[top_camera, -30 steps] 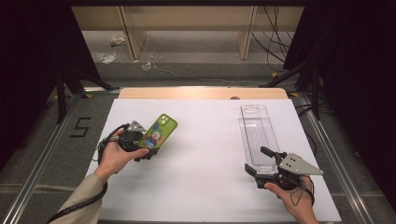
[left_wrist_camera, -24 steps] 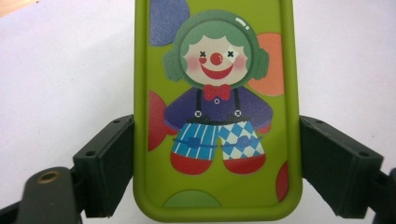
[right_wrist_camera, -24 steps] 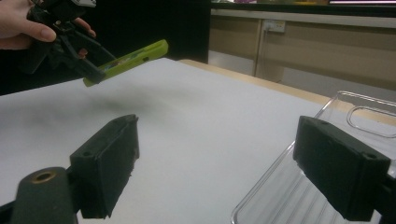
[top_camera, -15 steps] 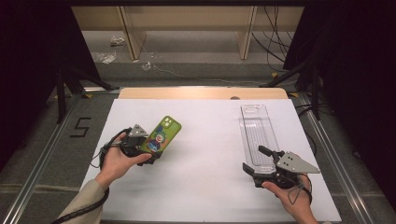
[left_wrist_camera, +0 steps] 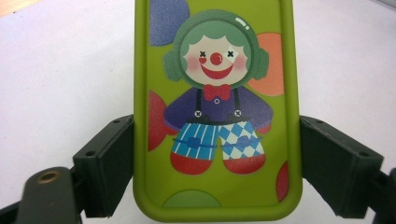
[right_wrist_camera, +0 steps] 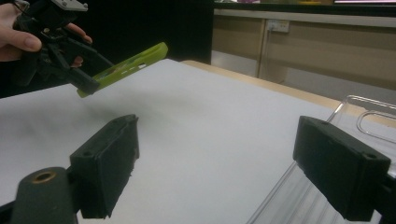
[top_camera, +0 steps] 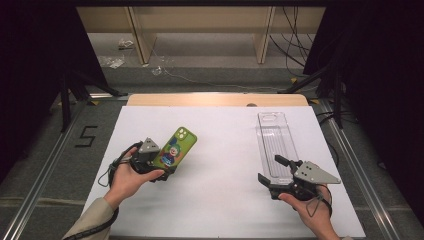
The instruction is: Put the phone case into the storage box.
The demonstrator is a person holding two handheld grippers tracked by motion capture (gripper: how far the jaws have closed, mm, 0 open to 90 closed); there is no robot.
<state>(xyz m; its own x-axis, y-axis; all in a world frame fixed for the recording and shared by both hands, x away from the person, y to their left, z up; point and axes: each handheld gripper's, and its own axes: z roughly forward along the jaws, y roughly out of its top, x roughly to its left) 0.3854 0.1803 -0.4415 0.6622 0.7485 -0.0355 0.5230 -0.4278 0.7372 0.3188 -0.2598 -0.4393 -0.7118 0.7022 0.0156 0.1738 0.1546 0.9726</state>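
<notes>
My left claw (top_camera: 162,167) has the green phone case (top_camera: 175,148) clamped across its width near its lower end, one pad on each long edge, as the left gripper view shows: the jaws stand wide because the case (left_wrist_camera: 217,107) fills the whole gap between them. The printed clown faces up toward me, and the rest of the case runs straight out ahead of the claw. In the right gripper view the case (right_wrist_camera: 126,65) hangs tilted, its far end higher, lifted clear of the white counter (top_camera: 220,150) with its shadow on the sheet below. From the high view it sits over the left part of the counter, pointing away from me and a little to the right.

My right claw (top_camera: 275,172) is wide apart and holds nothing. It hovers at the near end of the clear plastic tray (top_camera: 275,142), which lies flat on the right side of the counter, its long side running away from me. In the right gripper view the tray's edge (right_wrist_camera: 369,114) shows just beyond one of my jaws, and bare counter lies between the two. The tray and the case are well apart.
</notes>
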